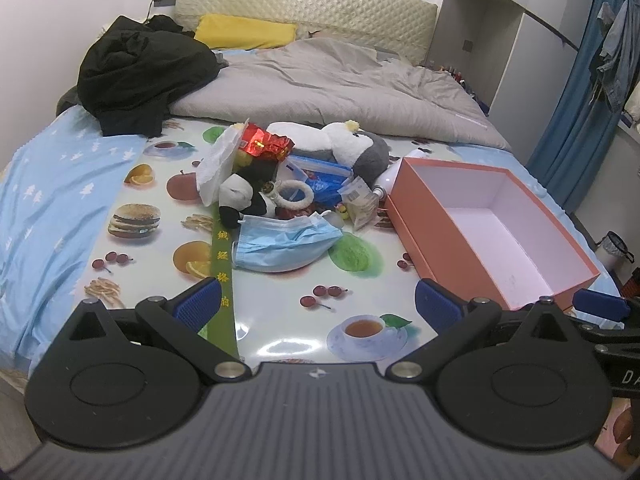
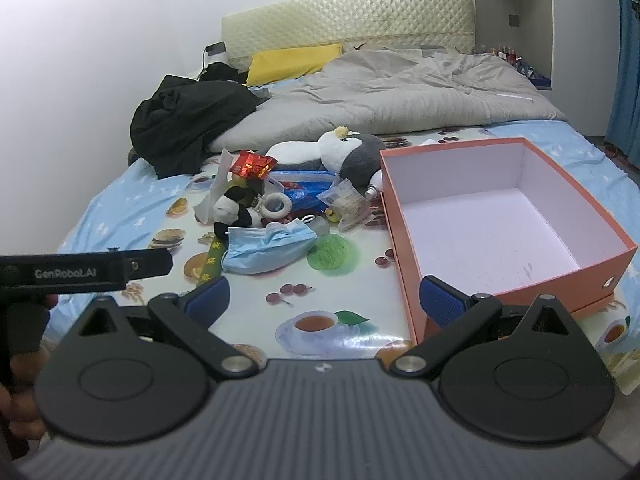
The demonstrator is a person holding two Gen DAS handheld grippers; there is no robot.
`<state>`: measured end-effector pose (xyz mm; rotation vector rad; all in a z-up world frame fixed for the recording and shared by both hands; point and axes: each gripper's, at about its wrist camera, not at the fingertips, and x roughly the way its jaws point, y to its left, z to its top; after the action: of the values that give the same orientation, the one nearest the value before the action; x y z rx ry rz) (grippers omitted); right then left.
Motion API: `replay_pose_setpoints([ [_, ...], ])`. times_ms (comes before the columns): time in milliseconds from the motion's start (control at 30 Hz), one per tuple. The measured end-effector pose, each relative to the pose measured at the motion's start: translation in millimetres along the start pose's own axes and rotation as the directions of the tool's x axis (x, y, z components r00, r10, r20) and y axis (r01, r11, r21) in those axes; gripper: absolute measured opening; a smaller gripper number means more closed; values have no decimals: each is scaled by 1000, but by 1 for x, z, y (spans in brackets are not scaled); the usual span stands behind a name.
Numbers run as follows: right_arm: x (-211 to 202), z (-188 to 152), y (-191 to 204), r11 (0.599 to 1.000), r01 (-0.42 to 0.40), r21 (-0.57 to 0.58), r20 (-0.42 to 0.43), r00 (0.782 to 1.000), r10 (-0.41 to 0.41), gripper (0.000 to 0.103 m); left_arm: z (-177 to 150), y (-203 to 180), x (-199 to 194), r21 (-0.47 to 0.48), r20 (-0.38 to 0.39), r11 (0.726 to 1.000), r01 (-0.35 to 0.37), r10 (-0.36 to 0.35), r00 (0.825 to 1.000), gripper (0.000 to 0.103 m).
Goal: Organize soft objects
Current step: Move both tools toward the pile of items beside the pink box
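A pile of small things lies on a fruit-print mat (image 1: 280,292) on the bed. In it are a blue face mask (image 1: 280,246) (image 2: 266,250), a black-and-white plush (image 1: 240,200) (image 2: 234,210), a grey-and-white plush bird (image 1: 352,148) (image 2: 344,152), a white fluffy ring (image 1: 294,196) (image 2: 276,204), a red foil packet (image 1: 266,142) and plastic bags (image 1: 320,178). An empty orange box (image 1: 492,236) (image 2: 496,220) stands to the right. My left gripper (image 1: 318,304) and right gripper (image 2: 324,298) hover open near the mat's front, holding nothing.
A grey duvet (image 1: 320,88), a black garment (image 1: 140,76) and a yellow pillow (image 1: 248,32) lie further back by the headboard. A green ribbon (image 1: 222,276) runs down the mat. Blue curtains (image 1: 580,120) hang at right. The left gripper's body (image 2: 84,270) shows in the right view.
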<state>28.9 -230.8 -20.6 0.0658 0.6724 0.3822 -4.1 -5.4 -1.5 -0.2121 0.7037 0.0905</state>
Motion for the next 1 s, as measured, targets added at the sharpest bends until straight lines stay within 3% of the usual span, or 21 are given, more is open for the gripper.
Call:
replay_pose_setpoints([
  [1000,7,-12,-6,999,42,17,-10,999,-41,103,-11,-4,17,12,-35,1000,15,-14,999,103],
])
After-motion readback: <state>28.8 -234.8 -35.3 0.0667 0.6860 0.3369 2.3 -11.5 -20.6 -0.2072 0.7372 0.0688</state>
